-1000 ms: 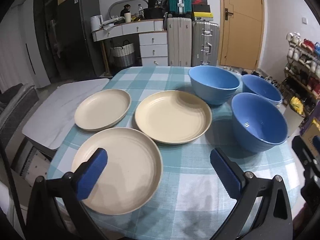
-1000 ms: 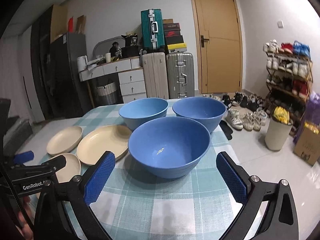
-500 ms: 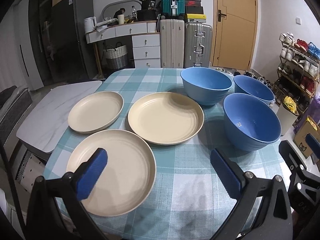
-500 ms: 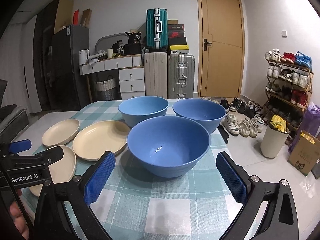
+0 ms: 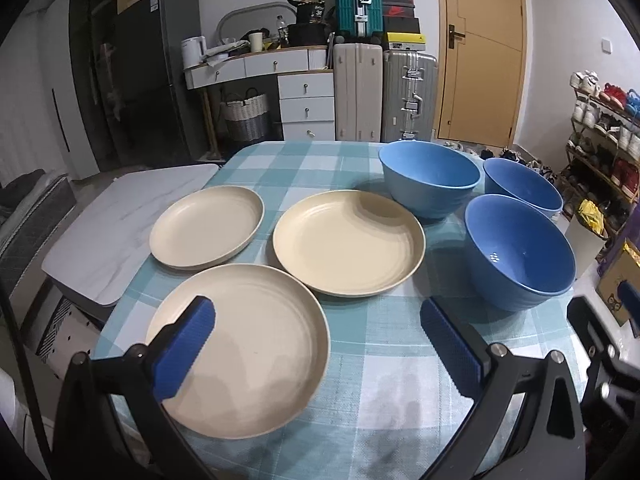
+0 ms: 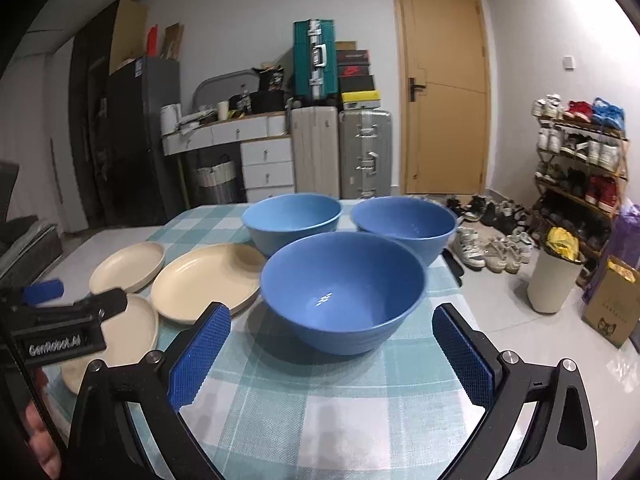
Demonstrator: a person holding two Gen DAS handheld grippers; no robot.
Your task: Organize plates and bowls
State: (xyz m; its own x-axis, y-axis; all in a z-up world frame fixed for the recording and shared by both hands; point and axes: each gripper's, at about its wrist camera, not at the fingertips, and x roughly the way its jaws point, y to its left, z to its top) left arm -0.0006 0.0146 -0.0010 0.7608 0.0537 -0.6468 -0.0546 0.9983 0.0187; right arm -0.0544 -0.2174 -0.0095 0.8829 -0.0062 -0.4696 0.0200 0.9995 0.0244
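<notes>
Two claws stood wide open, holding nothing. Your left gripper (image 5: 318, 340) hovered above the nearest cream plate (image 5: 244, 348); your right gripper (image 6: 332, 352) faced the nearest blue bowl (image 6: 342, 290), just ahead between its fingers.

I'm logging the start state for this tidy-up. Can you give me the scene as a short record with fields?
surface: round table with checked cloth
plates: three cream, unstacked: near plate, far-left plate, middle plate
bowls: three blue, unstacked: near bowl, far-left bowl, far-right bowl
left gripper: open, empty, over near plate
right gripper: open, empty, facing near bowl
</notes>
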